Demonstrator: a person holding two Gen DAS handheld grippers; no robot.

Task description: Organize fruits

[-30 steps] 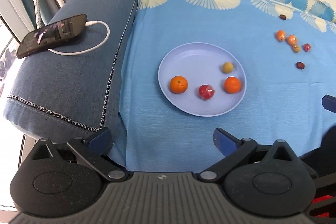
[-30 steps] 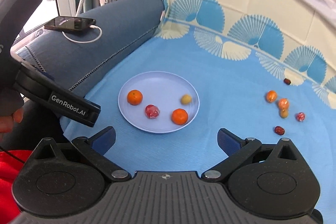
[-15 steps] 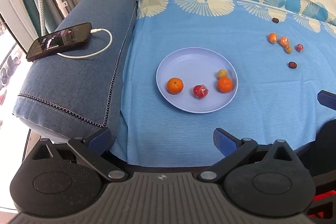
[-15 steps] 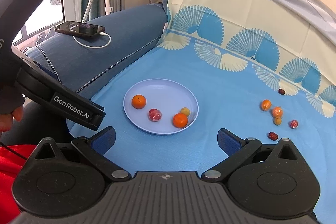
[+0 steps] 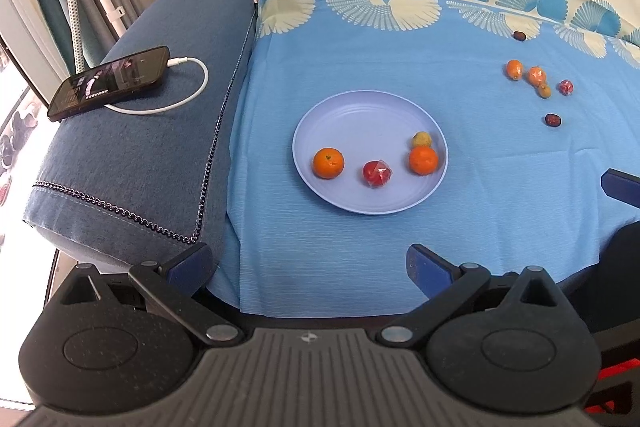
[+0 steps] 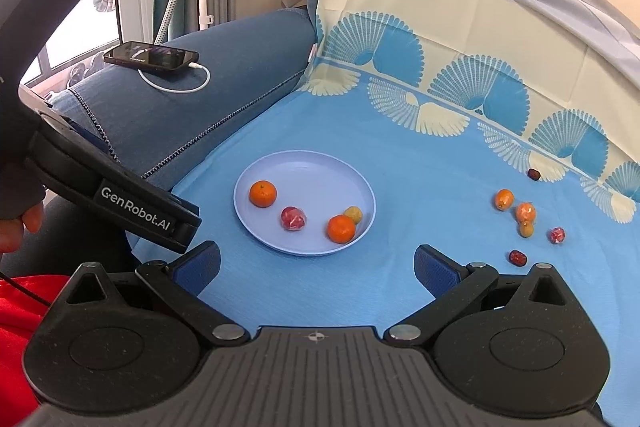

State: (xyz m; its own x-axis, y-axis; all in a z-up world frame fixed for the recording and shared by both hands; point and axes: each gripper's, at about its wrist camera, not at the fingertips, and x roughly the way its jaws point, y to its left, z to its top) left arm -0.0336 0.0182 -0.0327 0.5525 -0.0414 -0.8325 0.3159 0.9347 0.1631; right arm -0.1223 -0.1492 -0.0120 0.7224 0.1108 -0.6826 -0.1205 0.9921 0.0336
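Left gripper (image 5: 308, 263) held wide apart and empty, raised near the plate (image 5: 344, 115), right gripper (image 6: 316, 263) likewise spread, nothing gripped, loose fruits (image 6: 525, 213) scattered far right.

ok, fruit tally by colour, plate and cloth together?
Orange: 4
Red: 2
Yellow: 2
Dark brown: 2
Total: 10, with 4 on the plate.

Lavender plate (image 5: 370, 115) on a blue cloth (image 5: 360, 59) with cream-and-blue fan pattern.
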